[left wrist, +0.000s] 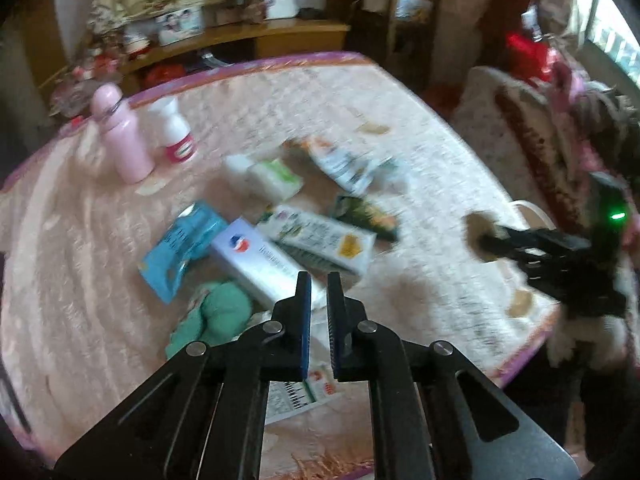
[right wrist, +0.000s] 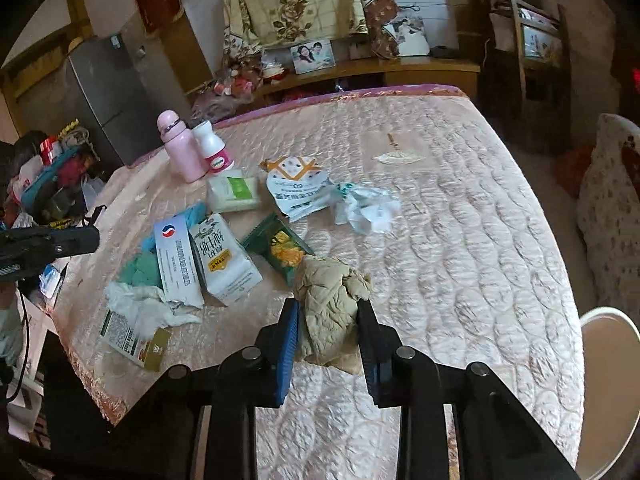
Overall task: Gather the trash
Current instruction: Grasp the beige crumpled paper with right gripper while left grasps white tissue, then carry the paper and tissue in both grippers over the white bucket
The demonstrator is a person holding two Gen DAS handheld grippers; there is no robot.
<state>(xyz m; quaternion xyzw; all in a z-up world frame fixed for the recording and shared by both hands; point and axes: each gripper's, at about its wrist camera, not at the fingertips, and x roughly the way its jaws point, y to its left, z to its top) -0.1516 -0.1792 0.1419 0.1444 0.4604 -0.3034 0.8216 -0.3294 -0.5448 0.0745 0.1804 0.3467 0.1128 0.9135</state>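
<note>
— What surface do we have?

— A bare quilted pink mattress [right wrist: 460, 208] with a purple border. No bench. Behind its far edge we see a low wooden shelf [right wrist: 400, 68] with a framed photo [right wrist: 313, 56], a floral cloth [right wrist: 296, 0] hanging above, and a grey fridge [right wrist: 104, 92] at the left.

— The trash?

— Scattered on the mattress: a milk carton [right wrist: 224, 260], a white tablet box [right wrist: 176, 264], a green snack wrapper [right wrist: 282, 250], crumpled white paper [right wrist: 368, 208]. A pink bottle [right wrist: 180, 148] stands upright near the far-left corner.

— Our grippers?

— The right gripper [right wrist: 328, 316] has its fingers pinching a crumpled tan wad [right wrist: 332, 312], above the mattress. The left gripper [left wrist: 319, 292] holds nothing; its fingers stand nearly together with a narrow gap, over the tablet box. A white bin rim [right wrist: 612, 360] shows beside the mattress, at the right.
</note>
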